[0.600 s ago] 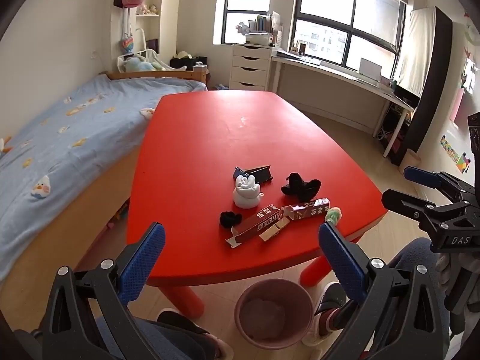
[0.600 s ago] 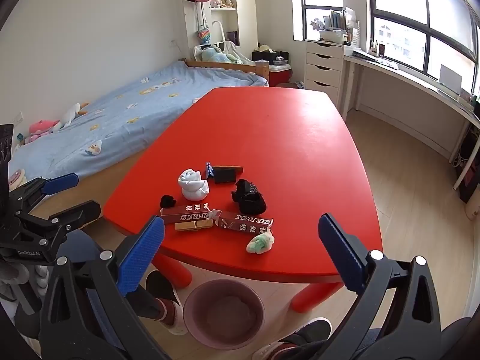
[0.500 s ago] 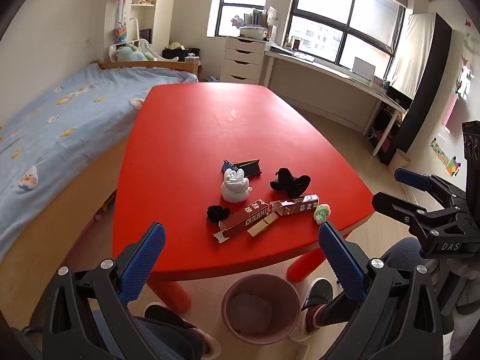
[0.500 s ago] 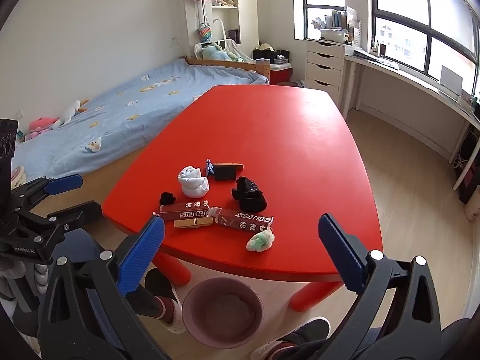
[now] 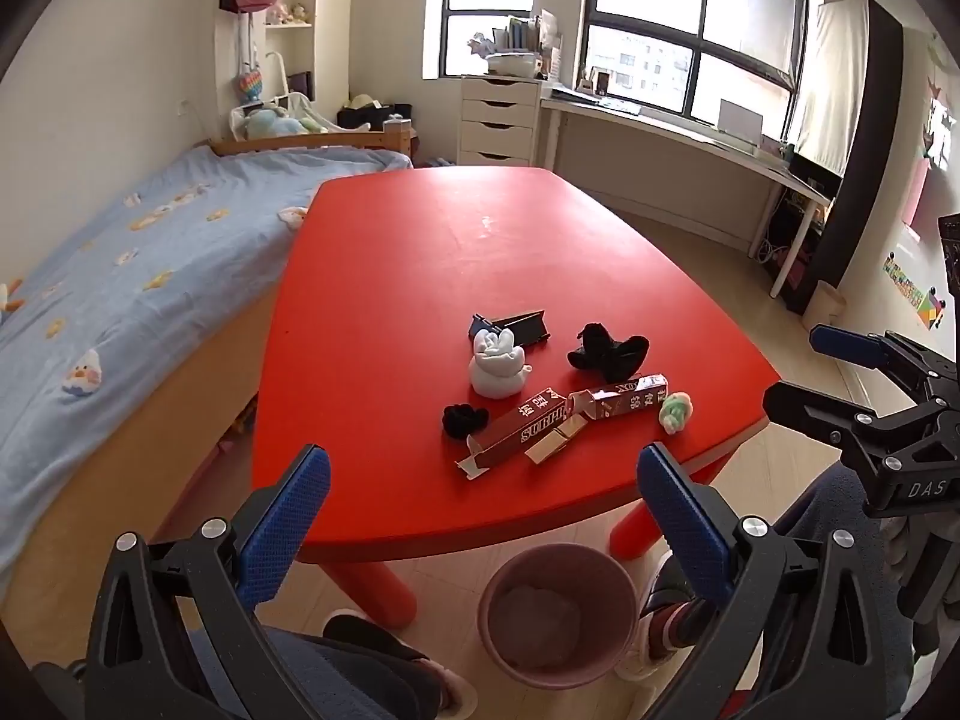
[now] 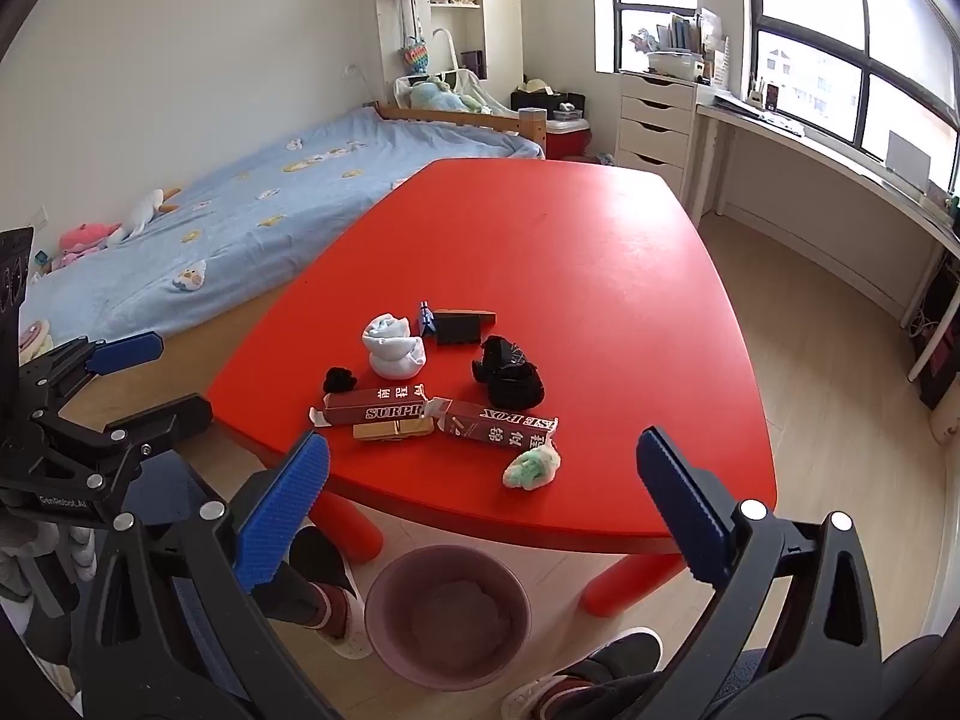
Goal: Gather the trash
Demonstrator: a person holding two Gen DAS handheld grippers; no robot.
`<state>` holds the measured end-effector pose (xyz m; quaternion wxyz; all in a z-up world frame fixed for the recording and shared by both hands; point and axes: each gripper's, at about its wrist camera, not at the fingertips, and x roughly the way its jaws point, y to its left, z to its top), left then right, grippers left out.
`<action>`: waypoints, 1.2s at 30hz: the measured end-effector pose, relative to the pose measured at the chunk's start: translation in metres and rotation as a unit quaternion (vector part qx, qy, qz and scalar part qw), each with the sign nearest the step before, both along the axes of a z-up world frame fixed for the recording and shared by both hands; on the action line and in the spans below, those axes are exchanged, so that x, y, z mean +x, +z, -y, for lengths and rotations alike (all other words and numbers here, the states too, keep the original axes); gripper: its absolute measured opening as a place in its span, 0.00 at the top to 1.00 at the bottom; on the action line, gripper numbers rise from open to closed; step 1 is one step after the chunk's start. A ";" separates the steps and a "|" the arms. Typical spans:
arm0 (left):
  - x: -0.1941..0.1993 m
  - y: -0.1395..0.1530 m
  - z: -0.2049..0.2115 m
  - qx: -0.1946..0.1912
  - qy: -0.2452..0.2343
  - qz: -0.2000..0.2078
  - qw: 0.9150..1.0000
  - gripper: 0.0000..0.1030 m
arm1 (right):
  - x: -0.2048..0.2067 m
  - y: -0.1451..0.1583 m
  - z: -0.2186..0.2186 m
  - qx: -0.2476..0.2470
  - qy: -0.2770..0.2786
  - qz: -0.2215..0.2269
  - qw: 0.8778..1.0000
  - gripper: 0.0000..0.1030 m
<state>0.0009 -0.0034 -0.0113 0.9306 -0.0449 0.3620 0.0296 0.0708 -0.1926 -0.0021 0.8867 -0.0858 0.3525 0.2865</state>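
Trash lies near the front edge of a red table (image 5: 432,252) (image 6: 600,252): a white sock ball (image 5: 497,363) (image 6: 393,346), two brown cartons (image 5: 516,429) (image 6: 372,411), a black rag (image 5: 609,351) (image 6: 507,375), a small black scrunchie (image 5: 463,419) (image 6: 339,380), a green-white wad (image 5: 675,411) (image 6: 531,467) and a black folded card (image 5: 525,327) (image 6: 459,325). A pink bin (image 5: 558,609) (image 6: 447,615) stands on the floor below. My left gripper (image 5: 480,516) and right gripper (image 6: 480,510) hover open and empty before the table edge.
A bed with a blue cover (image 5: 120,264) runs along the table's left side. White drawers (image 5: 498,120) and a long desk (image 5: 690,138) stand under the windows. The person's feet and knees are beside the bin. Each gripper shows in the other's view.
Both cameras have shifted slightly, so the table and trash sit a little differently in view. Both grippers stay open and empty; no trash has moved.
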 end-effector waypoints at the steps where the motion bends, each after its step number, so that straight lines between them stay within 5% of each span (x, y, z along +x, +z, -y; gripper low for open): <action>1: 0.001 -0.001 0.000 0.002 0.000 -0.002 1.000 0.05 | 0.000 0.001 0.001 0.000 0.000 -0.001 1.000 0.03; 36: 0.001 -0.002 0.000 0.000 0.001 -0.010 1.000 0.05 | 0.003 -0.005 0.004 -0.012 -0.006 -0.011 1.000 0.03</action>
